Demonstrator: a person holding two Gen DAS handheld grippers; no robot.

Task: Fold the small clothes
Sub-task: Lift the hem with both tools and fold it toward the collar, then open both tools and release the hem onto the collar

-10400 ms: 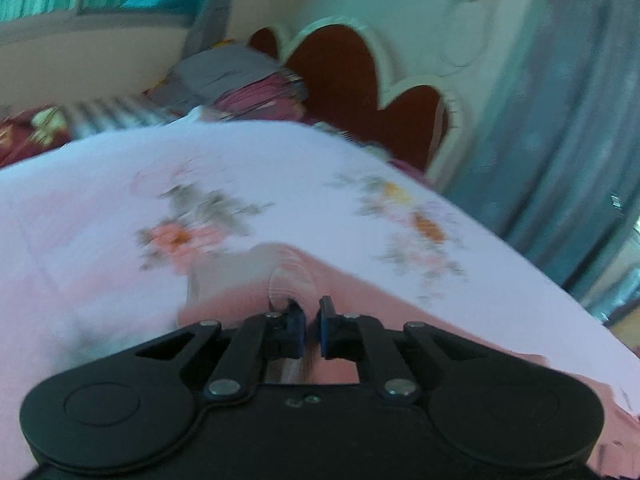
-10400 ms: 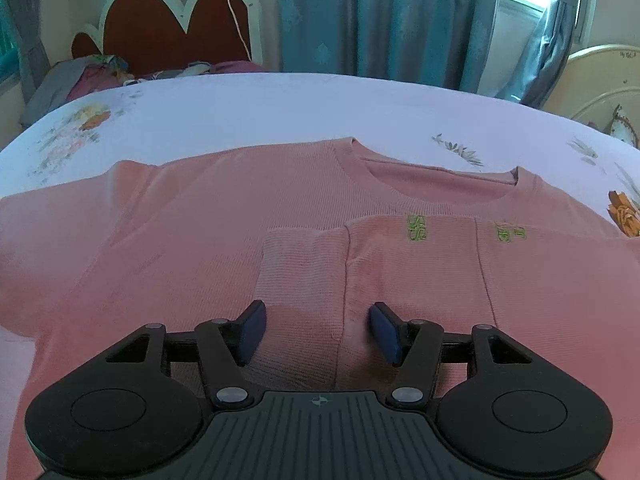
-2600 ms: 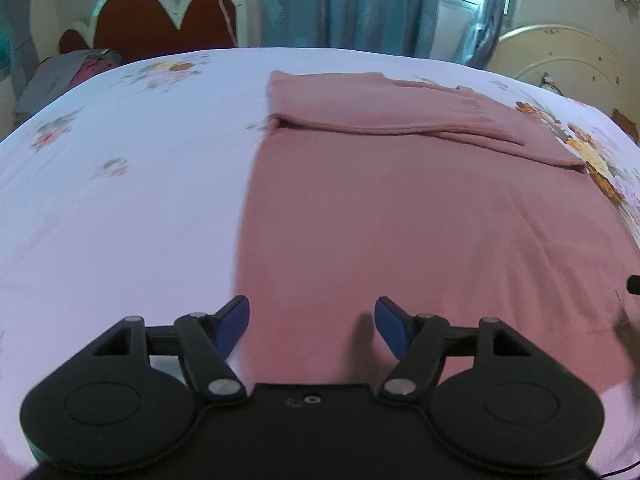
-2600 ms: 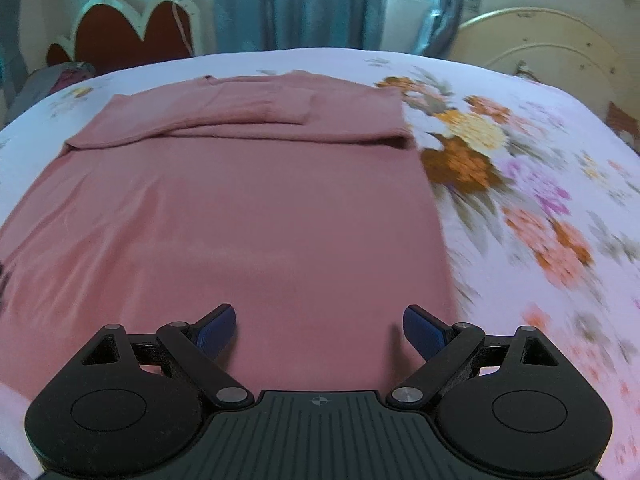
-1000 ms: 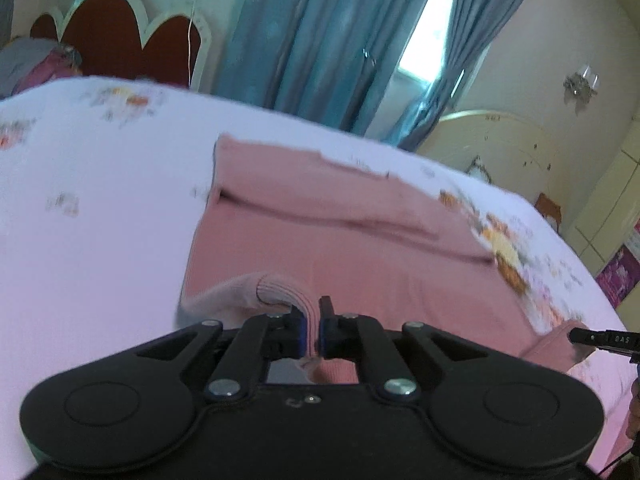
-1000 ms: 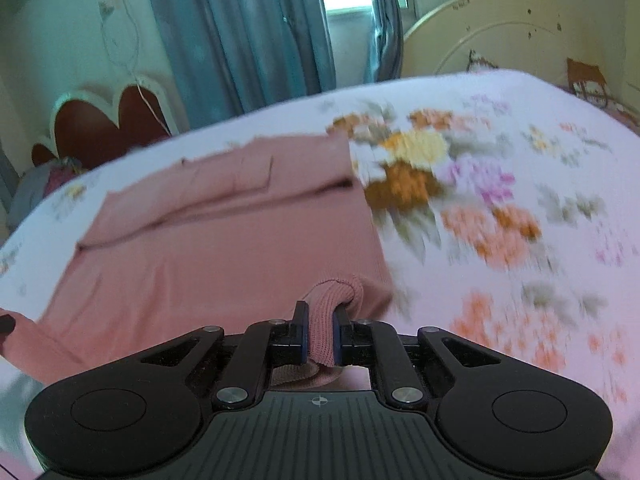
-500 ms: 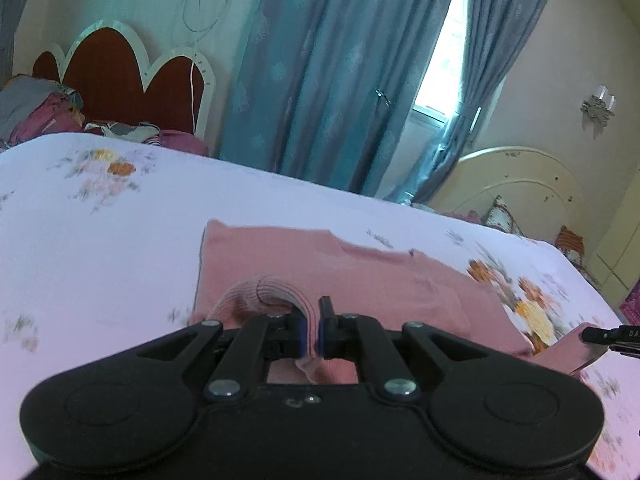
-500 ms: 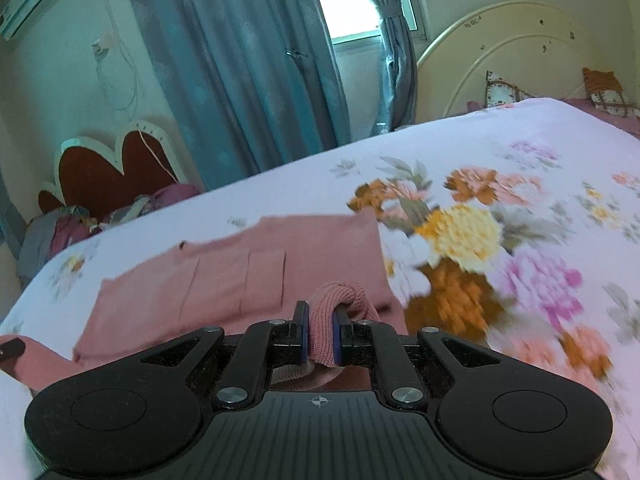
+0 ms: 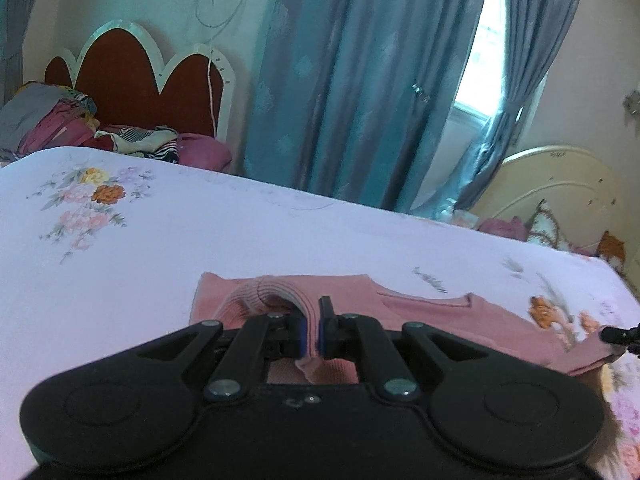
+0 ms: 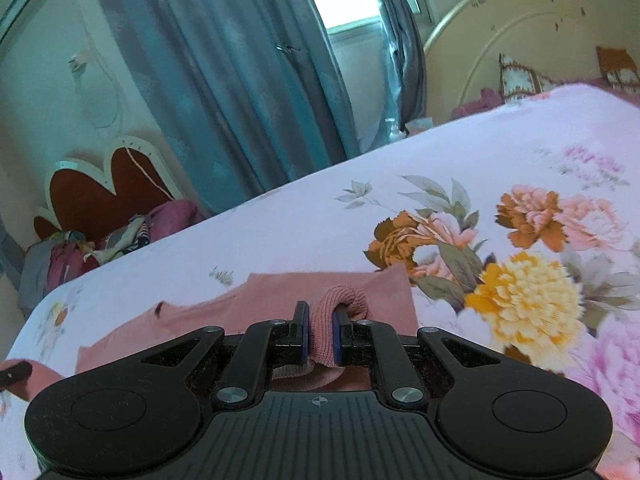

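I see a bed (image 9: pixel 280 240) with floral sheet; pink shirt (image 9: pixel 420 308) lies flat on it, near edge lifted. Clothes pile (image 9: pixel 60 128) sits by the headboard.

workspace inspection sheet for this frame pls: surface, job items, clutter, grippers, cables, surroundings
Surface: bed with floral sheet.
Job's things: pink sweater, ribbed hem lifted at both near corners.
Clutter: clothes pile by the red headboard.
Grippers: left gripper shut on the hem; right gripper shut on the hem.
Cables: white cord down the headboard.
Surroundings: blue curtains, window, cream headboard.
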